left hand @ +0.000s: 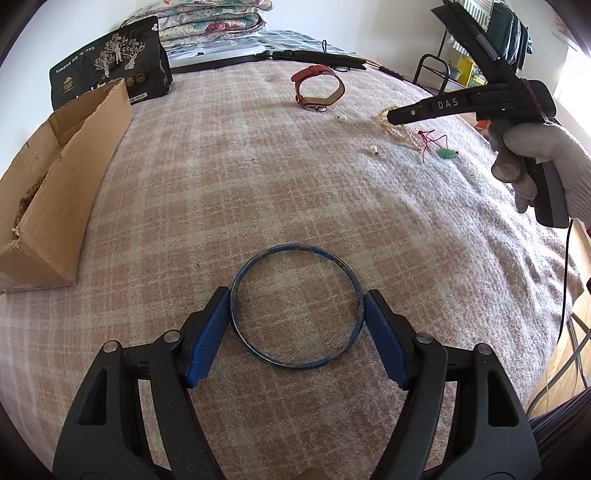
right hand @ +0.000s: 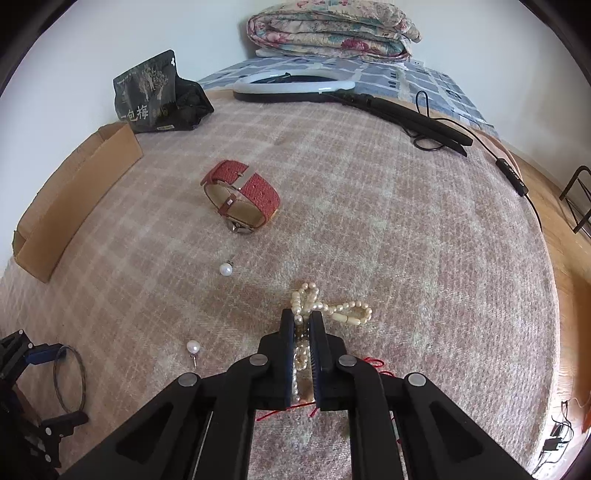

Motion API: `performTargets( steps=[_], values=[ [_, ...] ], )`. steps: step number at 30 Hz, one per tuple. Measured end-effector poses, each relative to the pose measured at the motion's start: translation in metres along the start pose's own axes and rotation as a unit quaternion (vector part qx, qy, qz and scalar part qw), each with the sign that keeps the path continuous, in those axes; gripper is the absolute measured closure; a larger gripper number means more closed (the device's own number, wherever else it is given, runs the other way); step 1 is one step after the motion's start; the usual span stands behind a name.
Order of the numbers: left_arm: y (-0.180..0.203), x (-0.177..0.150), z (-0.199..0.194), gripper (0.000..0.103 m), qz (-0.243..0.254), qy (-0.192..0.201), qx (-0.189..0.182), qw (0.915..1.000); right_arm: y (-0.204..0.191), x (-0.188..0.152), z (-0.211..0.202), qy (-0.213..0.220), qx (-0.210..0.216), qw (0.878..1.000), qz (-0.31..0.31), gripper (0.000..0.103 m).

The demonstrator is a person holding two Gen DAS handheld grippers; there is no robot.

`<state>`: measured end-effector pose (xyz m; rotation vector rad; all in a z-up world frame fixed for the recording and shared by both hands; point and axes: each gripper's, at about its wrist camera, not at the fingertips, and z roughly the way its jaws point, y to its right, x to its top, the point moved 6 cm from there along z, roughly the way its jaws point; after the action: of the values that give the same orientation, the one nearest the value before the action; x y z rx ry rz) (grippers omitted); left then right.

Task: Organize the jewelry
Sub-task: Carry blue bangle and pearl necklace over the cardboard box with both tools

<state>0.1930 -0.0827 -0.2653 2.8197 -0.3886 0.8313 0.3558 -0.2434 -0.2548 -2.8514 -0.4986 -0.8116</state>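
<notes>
While both tools work at the same time on the checked blanket (left hand: 295, 192) that covers the bed, each one is set at a different piece of jewelry. At the bottom centre of the left wrist view, the left tongs (left hand: 297, 314) are spread around the blue bangle (left hand: 295, 254), which lies flat on the blanket; both blue pads (left hand: 210, 332) stand against the outside of the ring, one on each side, so they seem to pinch it across its width, though I cannot tell how firm the pressure is. I think this wide hold is chosen because the ring is thin and hard to take by its edge. In the right wrist view, the right tongs (right hand: 302, 325) are almost pressed together at the lower centre of the frame, with a strand of the pearl necklace (right hand: 332, 308) between the two fingers, so they are pinching it; the rest of the necklace makes loops on the blanket just above the tips. A red cord (right hand: 373, 363) shows under these tongs. Still on the blanket are two loose pearl earrings (right hand: 225, 268), left of the necklace, and the red strap watch (right hand: 242, 197) at the centre of the frame. The open cardboard box (left hand: 55, 177) at the left edge of the left wrist view is probably the place for the jewelry. At the top of the frame lie a black pouch (right hand: 155, 96), a ring light (right hand: 295, 86) and a folded quilt (right hand: 332, 29).
</notes>
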Motion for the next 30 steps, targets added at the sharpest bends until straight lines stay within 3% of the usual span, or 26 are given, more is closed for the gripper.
performTargets(
  steps=[12, 30],
  values=[
    [-0.004, 0.009, -0.02, 0.029, -0.012, 0.021, -0.009, 0.9997, -0.01, 0.029, -0.052, 0.065, 0.018, 0.997, 0.026, 0.098],
    [-0.033, 0.033, -0.084, 0.029, -0.038, 0.073, -0.011, 0.9966, -0.052, 0.048, -0.134, 0.121, 0.022, 0.992, 0.022, 0.098]
  ],
)
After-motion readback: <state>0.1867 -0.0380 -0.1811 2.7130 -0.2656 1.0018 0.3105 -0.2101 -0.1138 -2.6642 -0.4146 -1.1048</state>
